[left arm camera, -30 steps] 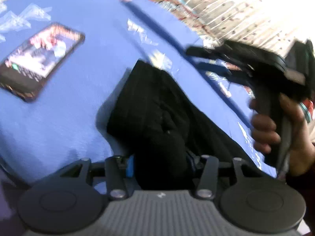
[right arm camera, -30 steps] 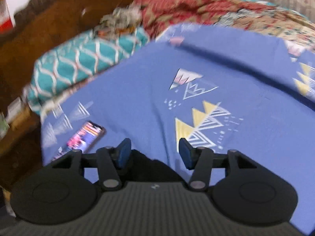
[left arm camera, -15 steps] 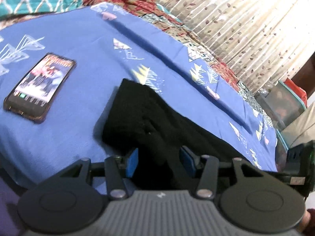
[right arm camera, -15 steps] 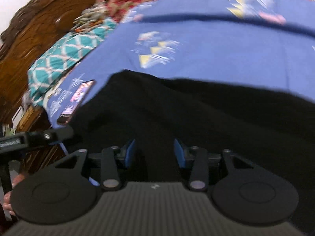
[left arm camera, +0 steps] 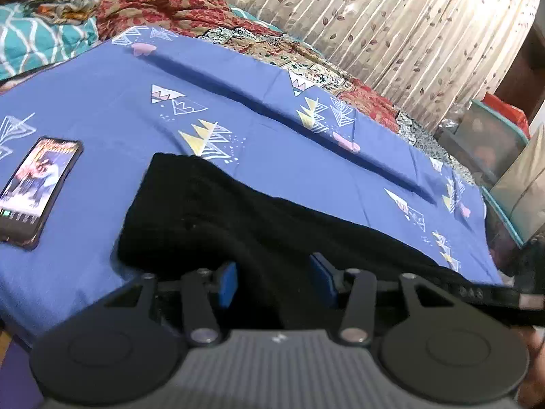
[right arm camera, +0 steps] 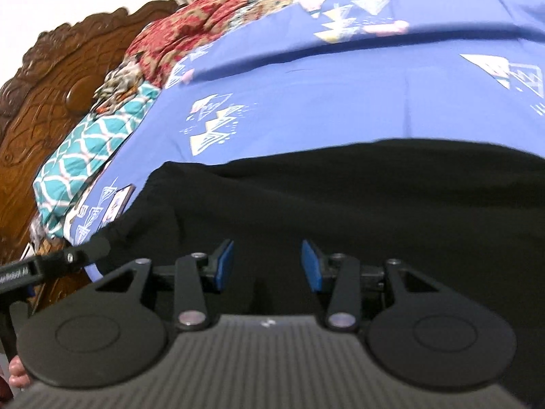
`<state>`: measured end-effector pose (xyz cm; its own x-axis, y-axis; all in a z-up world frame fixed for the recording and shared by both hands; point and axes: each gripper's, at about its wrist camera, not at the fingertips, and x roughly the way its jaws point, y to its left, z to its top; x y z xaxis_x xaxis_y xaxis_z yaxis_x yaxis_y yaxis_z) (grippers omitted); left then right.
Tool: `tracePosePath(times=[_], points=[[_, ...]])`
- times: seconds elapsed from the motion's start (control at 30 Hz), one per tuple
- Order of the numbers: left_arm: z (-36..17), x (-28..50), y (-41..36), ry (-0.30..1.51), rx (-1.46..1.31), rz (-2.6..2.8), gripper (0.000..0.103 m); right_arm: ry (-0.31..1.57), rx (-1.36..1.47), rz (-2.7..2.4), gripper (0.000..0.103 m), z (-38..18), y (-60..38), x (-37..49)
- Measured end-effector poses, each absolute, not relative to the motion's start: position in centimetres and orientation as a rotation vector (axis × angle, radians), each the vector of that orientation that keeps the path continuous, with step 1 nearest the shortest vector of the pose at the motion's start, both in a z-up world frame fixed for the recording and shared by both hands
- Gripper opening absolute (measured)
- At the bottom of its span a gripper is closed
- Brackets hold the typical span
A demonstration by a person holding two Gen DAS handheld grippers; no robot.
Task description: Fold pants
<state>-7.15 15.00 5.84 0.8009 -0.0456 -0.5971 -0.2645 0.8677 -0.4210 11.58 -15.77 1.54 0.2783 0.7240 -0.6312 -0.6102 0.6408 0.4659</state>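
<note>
Your left gripper [left arm camera: 274, 281] and right gripper [right arm camera: 267, 266] are both spread over the black pants [left arm camera: 218, 211], which lie along the blue sheet's [left arm camera: 102, 109] near edge. Bare sheet lies beyond. The phone [left arm camera: 34, 187] sits left; only your right view shows the headboard [right arm camera: 44, 95].

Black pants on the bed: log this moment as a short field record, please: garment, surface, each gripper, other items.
garment: black pants lying stretched along the near edge of the bed, not yet folded
surface: blue bedsheet with triangle prints
left gripper: open, blue pads either side of pants fabric
right gripper: open, low over the pants, not clamped
other items: smartphone with lit screen, lying on the sheet left of the pants and apart from them; teal patterned pillow by the carved wooden headboard
</note>
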Motion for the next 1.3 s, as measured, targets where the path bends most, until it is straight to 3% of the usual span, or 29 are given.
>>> tracePosePath(times=[0.1,0.6,0.87,1.17,1.3], points=[[5.9,-5.8,14.6,0.654,-0.507,0.136,0.038,0.928,0.173,0.861,0.047,1.2,-17.9,11.6],[6.4,-4.5,13.5,0.691,-0.440,0.180,0.038,0.971,0.349,0.729,0.047,-0.8,-23.8,12.3],[6.7,-3.7,12.7,0.708,-0.396,0.187,0.038,0.895,0.353,0.709,0.048,0.1,-26.2,13.0],[1.6,-1.0,13.7,0.895,-0.463,0.264,0.038,0.902,0.450,0.588,0.048,-0.7,-31.0,13.6],[1.5,-1.4,14.2,0.886,-0.479,0.254,0.037,0.918,0.449,0.573,0.048,-1.2,-31.4,13.2]])
